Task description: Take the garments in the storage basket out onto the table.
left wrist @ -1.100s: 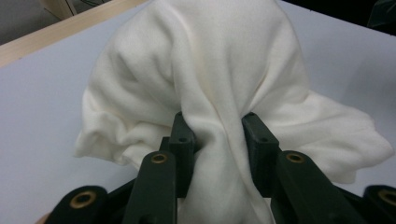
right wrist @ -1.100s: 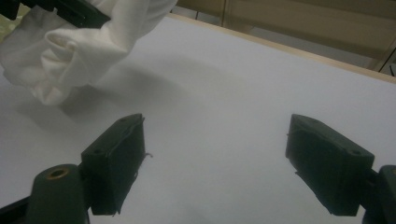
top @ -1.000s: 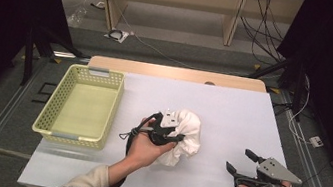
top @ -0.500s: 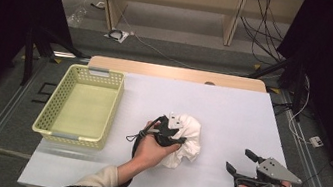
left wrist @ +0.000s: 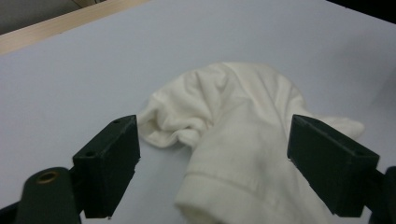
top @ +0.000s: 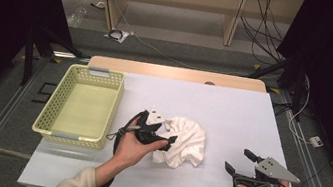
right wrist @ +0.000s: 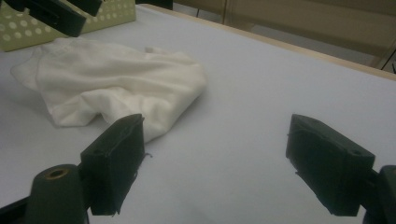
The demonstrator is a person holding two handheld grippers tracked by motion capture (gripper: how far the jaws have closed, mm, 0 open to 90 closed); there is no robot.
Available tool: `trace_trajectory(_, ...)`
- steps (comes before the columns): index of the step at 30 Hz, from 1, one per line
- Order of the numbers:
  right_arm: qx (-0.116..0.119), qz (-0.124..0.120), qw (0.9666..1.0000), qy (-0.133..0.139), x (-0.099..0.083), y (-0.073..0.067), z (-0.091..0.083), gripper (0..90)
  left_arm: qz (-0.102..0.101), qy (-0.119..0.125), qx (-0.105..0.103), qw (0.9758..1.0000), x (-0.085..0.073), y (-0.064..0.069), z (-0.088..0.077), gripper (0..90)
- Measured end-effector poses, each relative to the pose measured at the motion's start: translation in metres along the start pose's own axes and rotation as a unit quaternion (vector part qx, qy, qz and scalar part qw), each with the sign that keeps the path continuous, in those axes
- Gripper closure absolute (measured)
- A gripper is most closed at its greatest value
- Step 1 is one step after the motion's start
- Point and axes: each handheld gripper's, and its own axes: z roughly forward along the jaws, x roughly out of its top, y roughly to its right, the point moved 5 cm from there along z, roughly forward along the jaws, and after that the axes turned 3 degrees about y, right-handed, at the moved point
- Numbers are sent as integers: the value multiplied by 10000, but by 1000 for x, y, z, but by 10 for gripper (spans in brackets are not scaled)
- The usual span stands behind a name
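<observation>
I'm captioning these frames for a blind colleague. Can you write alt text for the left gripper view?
A crumpled white cloth lies on a pale table, between the open black jaws of the left gripper, which have just been opening and are not pressing on it. A wooden table edge runs along the top left.

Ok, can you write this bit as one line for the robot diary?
left gripper: jaws just opened, white cloth lies loose between | right gripper: open, apart from cloth | basket: left of cloth

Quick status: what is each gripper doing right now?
Left gripper: open, jaws have just been opening, white cloth lying between them, unpinched.
Right gripper: open, holding nothing, over bare table.
</observation>
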Motion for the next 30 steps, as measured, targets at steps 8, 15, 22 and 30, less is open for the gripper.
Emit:
trace_trajectory(8,27,-33,9999,-111,1,-4,10,204,-25,-100,-94,9999,-38,-9,-38,321)
trace_trajectory(15,107,-33,9999,-115,6,-8,23,205,153,-282,-236,9992,-57,4,-47,405)
trace_trajectory(22,203,-59,9996,-177,7,-14,33,207,416,-387,-281,9980,-61,13,-41,435)
trace_trajectory(30,239,-64,9995,-216,4,-15,34,207,462,-428,-351,9974,-63,17,-39,448)
